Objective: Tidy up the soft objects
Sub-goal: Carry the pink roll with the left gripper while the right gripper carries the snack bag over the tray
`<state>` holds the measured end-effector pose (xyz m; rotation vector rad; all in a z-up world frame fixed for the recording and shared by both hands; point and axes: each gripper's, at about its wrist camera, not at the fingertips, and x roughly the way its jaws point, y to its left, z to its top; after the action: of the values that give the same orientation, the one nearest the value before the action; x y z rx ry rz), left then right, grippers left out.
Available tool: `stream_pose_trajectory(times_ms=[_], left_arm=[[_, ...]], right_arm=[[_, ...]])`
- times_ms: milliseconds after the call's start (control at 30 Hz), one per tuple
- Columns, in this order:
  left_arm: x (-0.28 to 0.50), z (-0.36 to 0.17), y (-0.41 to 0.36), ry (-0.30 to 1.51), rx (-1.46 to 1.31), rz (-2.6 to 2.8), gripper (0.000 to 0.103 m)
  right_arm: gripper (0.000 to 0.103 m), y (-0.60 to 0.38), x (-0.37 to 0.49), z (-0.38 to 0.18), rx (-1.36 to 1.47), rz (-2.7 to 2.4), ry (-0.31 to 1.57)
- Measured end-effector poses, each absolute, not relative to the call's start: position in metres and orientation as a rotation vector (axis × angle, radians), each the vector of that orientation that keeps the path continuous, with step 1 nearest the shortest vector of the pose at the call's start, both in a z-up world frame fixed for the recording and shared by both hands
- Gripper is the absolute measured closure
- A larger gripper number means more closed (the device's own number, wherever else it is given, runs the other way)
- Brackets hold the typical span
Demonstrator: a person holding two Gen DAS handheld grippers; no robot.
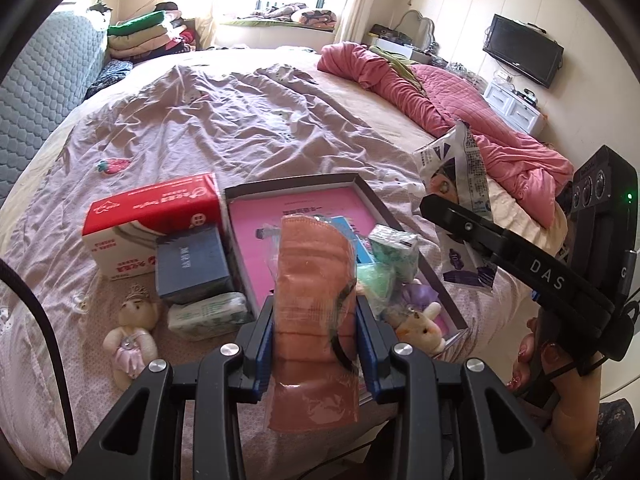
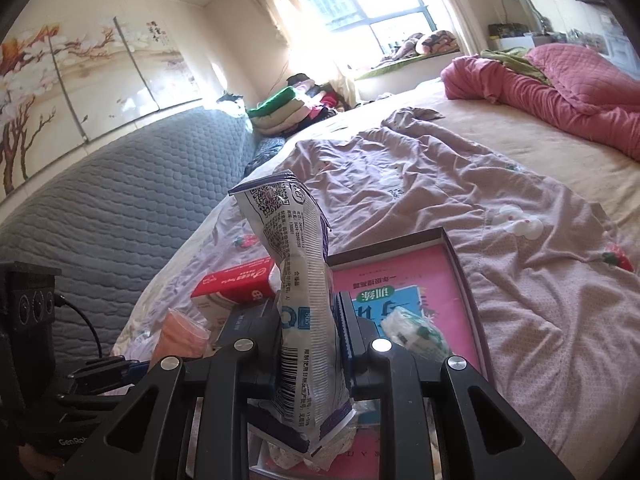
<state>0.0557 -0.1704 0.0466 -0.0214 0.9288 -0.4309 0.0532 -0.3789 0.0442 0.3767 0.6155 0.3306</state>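
My left gripper is shut on a clear pack of orange face masks, held upright above the near edge of an open shallow box with a pink booklet inside. The box also holds small tissue packs and a little plush rabbit. My right gripper is shut on a crinkled white and purple pouch, also over the box; that gripper and its pouch show at the right of the left wrist view.
On the bed left of the box lie a red and white tissue box, a dark blue box, a tissue pack and a small plush bear. A pink quilt lies along the bed's far right. A grey sofa stands to the left.
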Motion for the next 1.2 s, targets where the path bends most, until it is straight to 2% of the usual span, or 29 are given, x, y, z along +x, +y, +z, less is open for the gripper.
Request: stream_pose_trajectory(times_ms=[633,1200], left_arm=[[0.060,0.022,-0.179,0.994,-0.006,-0.461,0.067],[0.065,-0.013,-0.197,1.063,-0.001,-0.483,0.067]], right_arm=[[0.079,-0.405,0.042,0.037,0.375,0.239,0.640],[0.079,-0.393,0.045,0.010,0.341,0.220,0.782]])
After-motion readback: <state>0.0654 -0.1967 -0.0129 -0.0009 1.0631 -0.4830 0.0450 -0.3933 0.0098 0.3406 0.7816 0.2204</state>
